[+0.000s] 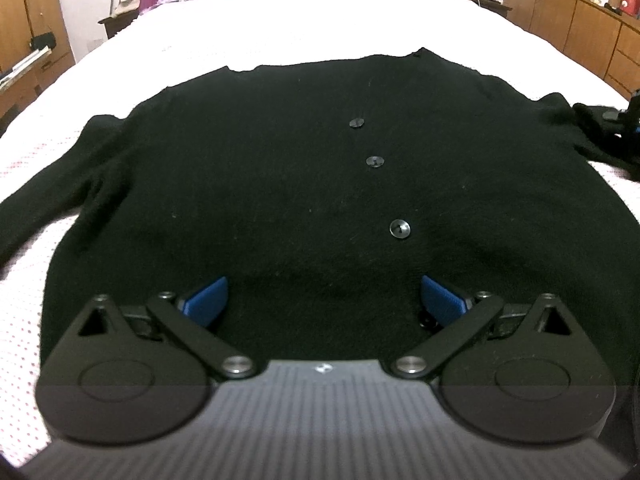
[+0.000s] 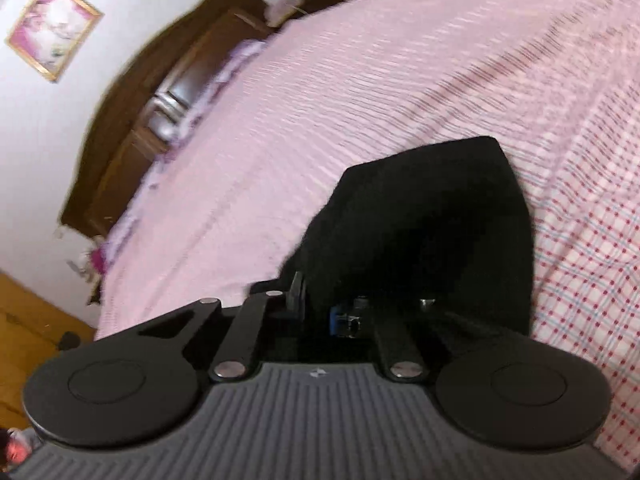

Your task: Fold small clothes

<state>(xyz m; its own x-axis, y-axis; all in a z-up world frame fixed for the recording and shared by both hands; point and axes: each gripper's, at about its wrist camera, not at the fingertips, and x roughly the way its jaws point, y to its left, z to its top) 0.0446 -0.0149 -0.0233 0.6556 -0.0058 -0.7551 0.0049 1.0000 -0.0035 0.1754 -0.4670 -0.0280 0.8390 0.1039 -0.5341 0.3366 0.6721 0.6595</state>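
A black buttoned cardigan (image 1: 280, 184) lies spread flat on the bed (image 1: 320, 20), its row of buttons (image 1: 399, 229) running up the middle. My left gripper (image 1: 324, 300) hovers over the cardigan's near hem, open, its blue pads (image 1: 208, 300) wide apart with nothing between them. The cardigan's left sleeve trails off to the left. At the far right edge, my right gripper (image 1: 630, 114) is at the end of the right sleeve. In the right wrist view, which is blurred, my right gripper (image 2: 320, 308) is shut on that black sleeve (image 2: 432, 216), and the fabric drapes forward over the pink checked bedspread (image 2: 360, 80).
Wooden cabinets (image 1: 568, 12) line the right side of the bed, and a nightstand (image 1: 116, 24) with bags stands at the left. A dark wooden headboard (image 2: 132, 128) and a framed picture (image 2: 52, 28) on the wall are beyond the bed. Bare bedspread lies beyond the cardigan.
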